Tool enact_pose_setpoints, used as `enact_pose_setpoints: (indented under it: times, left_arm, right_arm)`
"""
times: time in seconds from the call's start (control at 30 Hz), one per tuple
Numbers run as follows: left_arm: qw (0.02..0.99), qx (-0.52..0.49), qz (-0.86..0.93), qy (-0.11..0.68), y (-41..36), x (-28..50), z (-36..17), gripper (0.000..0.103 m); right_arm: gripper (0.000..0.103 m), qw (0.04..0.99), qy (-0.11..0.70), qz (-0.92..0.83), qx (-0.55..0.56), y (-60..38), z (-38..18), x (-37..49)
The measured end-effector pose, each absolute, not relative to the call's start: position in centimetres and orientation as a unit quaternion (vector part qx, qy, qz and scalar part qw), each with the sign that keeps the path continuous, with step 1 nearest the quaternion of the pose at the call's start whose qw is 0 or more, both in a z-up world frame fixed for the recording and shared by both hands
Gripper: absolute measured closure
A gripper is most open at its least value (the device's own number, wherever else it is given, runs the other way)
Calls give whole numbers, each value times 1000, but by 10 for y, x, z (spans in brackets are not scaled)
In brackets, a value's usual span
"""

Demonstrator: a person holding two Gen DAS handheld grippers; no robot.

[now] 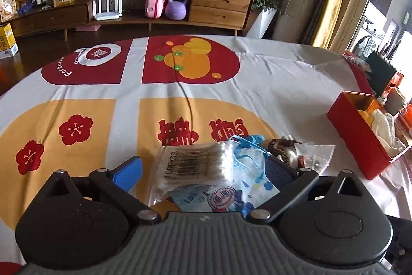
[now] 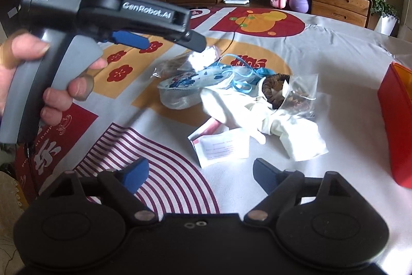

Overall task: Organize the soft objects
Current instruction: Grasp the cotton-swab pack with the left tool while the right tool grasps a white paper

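Note:
A pile of soft items lies on the patterned tablecloth [image 1: 257,74]. In the left wrist view my left gripper [image 1: 206,169] is open, its blue pads on either side of a clear bag of cotton swabs [image 1: 195,166] that rests on a printed face mask [image 1: 231,187]. A brown hair tie [image 1: 279,147] lies beside them. In the right wrist view the left gripper [image 2: 164,43] hovers over the swab bag [image 2: 203,57] and mask [image 2: 188,84]. My right gripper [image 2: 200,175] is open and empty, just short of a white packet [image 2: 224,146] and white gloves [image 2: 270,120].
A red box [image 1: 358,138] with white cloth inside stands at the right, and also shows in the right wrist view [image 2: 396,125]. A clear bag of small items [image 2: 301,97] lies by the hair tie. A wooden cabinet [image 1: 219,7] stands beyond the table.

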State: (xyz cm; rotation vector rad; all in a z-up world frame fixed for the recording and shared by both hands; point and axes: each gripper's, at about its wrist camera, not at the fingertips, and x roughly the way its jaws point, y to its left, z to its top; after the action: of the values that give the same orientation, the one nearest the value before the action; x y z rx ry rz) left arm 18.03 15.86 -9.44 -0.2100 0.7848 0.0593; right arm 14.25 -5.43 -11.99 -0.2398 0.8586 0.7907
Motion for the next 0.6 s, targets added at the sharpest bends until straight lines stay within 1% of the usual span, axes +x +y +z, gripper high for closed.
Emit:
enact_pose_setpoints:
  times: [0.17, 0.4, 0.5, 0.57, 0.6]
  left_arm:
    - [910, -113, 30, 397, 170, 198, -106, 1]
    - [900, -140, 31, 411, 179, 211, -116, 1]
    - [894, -155, 32, 419, 183, 217, -121, 1]
    - [888, -167, 32, 427, 185, 220, -126, 1]
    - [886, -171, 33, 431, 186, 221, -129, 1]
  right_arm:
    - [27, 840, 404, 349, -98, -49, -126, 146]
    - [28, 861, 397, 312, -68, -41, -131, 148]
    - [32, 864, 399, 299, -63, -37, -134, 148]
    - [36, 865, 401, 296, -63, -35, -136, 148]
    - [37, 864, 402, 296, -63, -35, -137, 148]
